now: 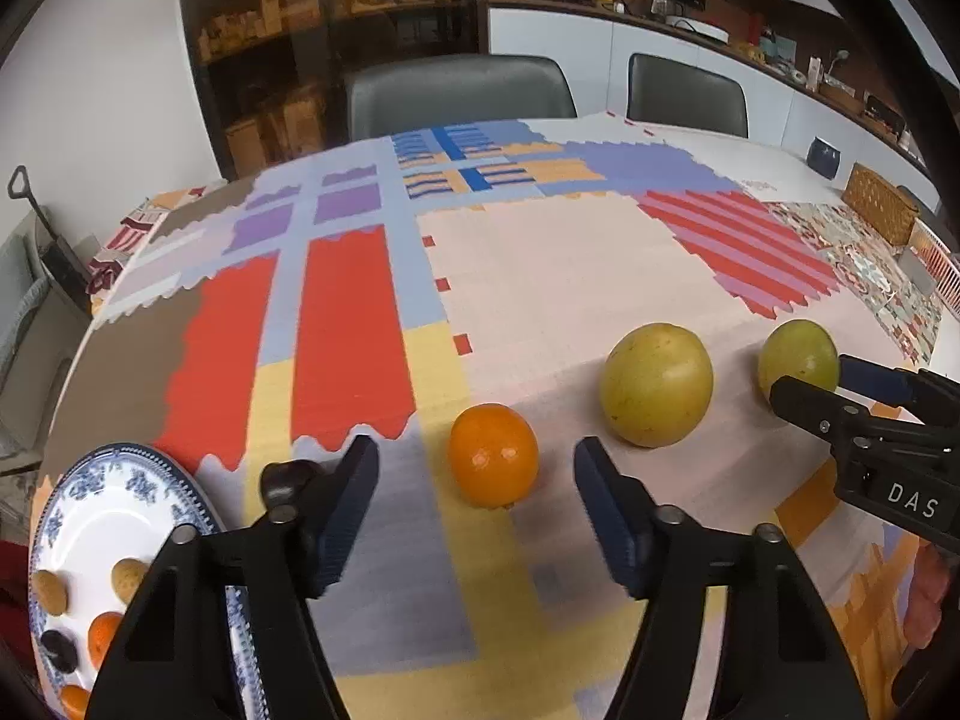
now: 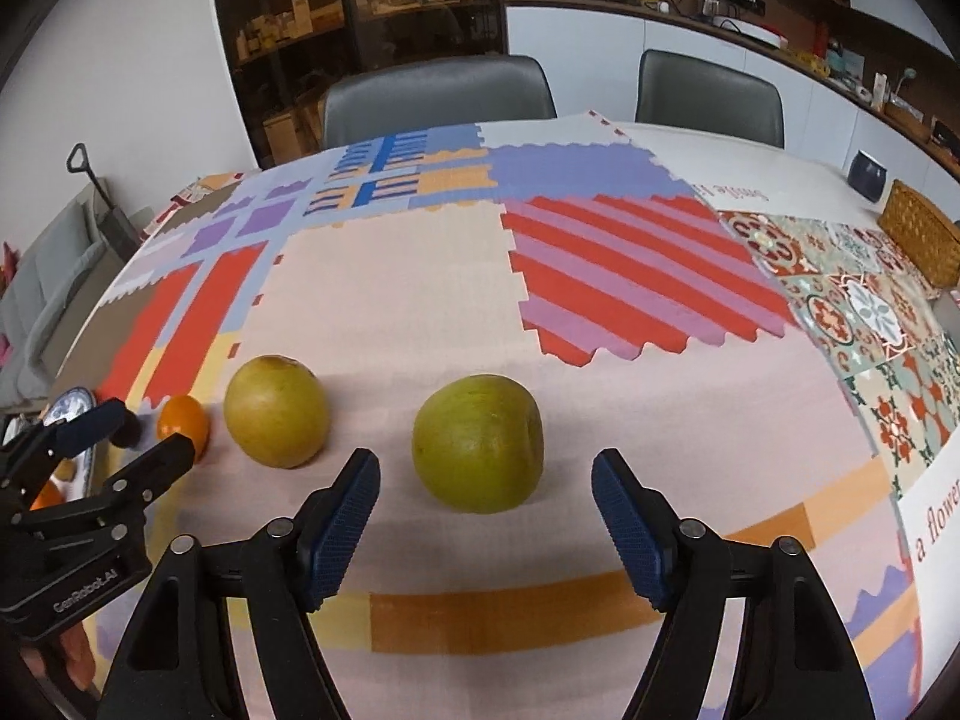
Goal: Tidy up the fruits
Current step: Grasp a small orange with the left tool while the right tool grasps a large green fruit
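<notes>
Left gripper [image 1: 477, 504]: standing wide, jaws flanking the orange [image 1: 493, 455] without touching it, fruit sitting just ahead of the fingertips on the tabletop [image 1: 570, 276].

Right gripper [image 2: 486, 513]: likewise gaping wide, framing the green fruit [image 2: 478, 443], which is lying slightly forward of the pads and apart from them.

Yellow fruit [image 1: 657, 384]: resting between the two targets, near the orange, untouched.

Plate [image 1: 120, 498]: sitting at the left edge of the cloth, already carrying several small fruits (some orange, some tan, one dark; kinds too small to tell). A dark object just beside its rim is partly hidden behind the left finger.

Step in hand, by judgement: both grippers are lining up for a grasp, presumably for transfer to the plate.

Handling notes: each gripper is needing to advance until the fruit's widest girth is sitting between the pads, then close gently and evenly; round fruit is liable to roll or squirt forward if pinched near the front. The left gripper is being best kept clear of the yellow fruit, since a nudge could send it rolling.
</notes>
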Demonstrator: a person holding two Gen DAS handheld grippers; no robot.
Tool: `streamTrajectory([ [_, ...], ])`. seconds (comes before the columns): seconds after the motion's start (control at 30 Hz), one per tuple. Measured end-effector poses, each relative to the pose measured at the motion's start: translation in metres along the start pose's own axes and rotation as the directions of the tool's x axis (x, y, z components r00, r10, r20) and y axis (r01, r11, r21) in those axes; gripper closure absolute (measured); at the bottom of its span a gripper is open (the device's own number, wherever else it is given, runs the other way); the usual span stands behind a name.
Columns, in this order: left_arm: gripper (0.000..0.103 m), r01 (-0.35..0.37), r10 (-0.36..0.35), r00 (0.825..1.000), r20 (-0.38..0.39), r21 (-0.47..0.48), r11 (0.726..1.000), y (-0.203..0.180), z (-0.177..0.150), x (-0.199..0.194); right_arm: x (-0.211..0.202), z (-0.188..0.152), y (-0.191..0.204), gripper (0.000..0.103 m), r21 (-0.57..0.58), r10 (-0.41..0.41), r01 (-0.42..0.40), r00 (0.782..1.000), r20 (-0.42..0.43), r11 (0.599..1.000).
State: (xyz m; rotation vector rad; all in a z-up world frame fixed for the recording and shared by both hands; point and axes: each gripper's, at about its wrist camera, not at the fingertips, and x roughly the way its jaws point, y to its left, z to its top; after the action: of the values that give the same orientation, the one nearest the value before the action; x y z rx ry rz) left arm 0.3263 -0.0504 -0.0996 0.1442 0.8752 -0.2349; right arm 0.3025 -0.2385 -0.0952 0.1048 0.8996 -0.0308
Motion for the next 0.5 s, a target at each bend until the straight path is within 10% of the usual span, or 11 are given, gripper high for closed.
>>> streamTrajectory([
  [0.5, 0.071, 0.065, -0.067, 0.997, -0.04, -0.036, 0.997, -0.005, 0.007, 0.009, 0.015, 0.003, -0.005, 0.054, 0.025, 0.048, -0.048, 0.999, -0.02, 0.999],
])
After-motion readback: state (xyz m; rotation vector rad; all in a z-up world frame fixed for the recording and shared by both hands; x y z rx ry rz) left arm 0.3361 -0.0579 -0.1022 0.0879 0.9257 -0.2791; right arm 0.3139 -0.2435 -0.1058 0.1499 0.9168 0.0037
